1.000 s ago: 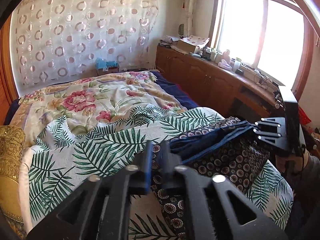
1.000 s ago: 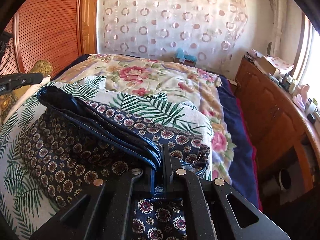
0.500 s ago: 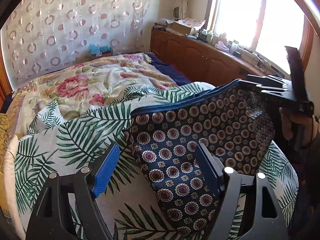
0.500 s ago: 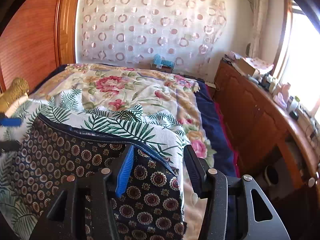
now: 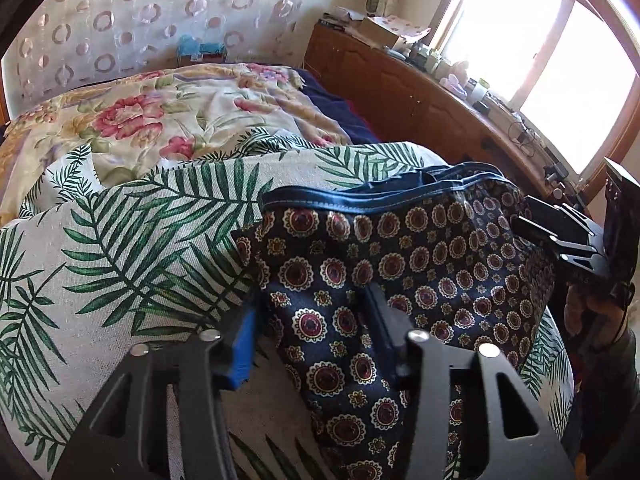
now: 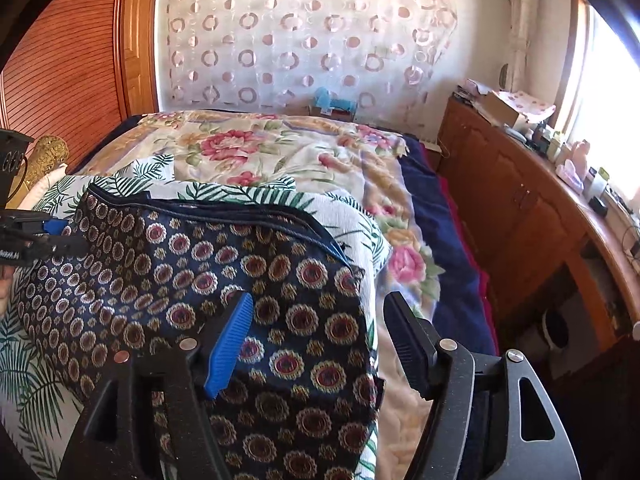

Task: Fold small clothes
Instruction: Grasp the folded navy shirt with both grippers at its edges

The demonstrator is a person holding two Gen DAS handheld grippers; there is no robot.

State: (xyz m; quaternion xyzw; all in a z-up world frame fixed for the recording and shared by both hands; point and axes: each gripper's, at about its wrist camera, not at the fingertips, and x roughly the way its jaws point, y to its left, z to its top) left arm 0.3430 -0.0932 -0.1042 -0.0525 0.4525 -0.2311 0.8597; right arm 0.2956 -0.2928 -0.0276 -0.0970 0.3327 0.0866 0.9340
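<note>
A small navy garment with red and gold medallions [image 5: 400,264] lies folded on the palm-leaf sheet [image 5: 132,240], its blue hem along the far edge. My left gripper [image 5: 312,340] is open, its jaws either side of the garment's near left corner, low over it. In the right wrist view the garment [image 6: 208,264] fills the lower left. My right gripper [image 6: 320,344] is open over its right edge, nothing held. The right gripper also shows in the left wrist view [image 5: 568,236], and the left one at the right view's left edge [image 6: 32,236].
A floral quilt [image 6: 280,152] covers the far half of the bed, with a navy blanket [image 6: 440,240] down its right side. A wooden cabinet [image 6: 520,208] with clutter runs under the window. A gold pillow [image 6: 44,152] and wooden wardrobe [image 6: 64,60] stand at left.
A second ago both grippers were shut on the garment's hem. They opened and let it go; the garment has settled flat, and both grippers have dropped low over its near corners.
</note>
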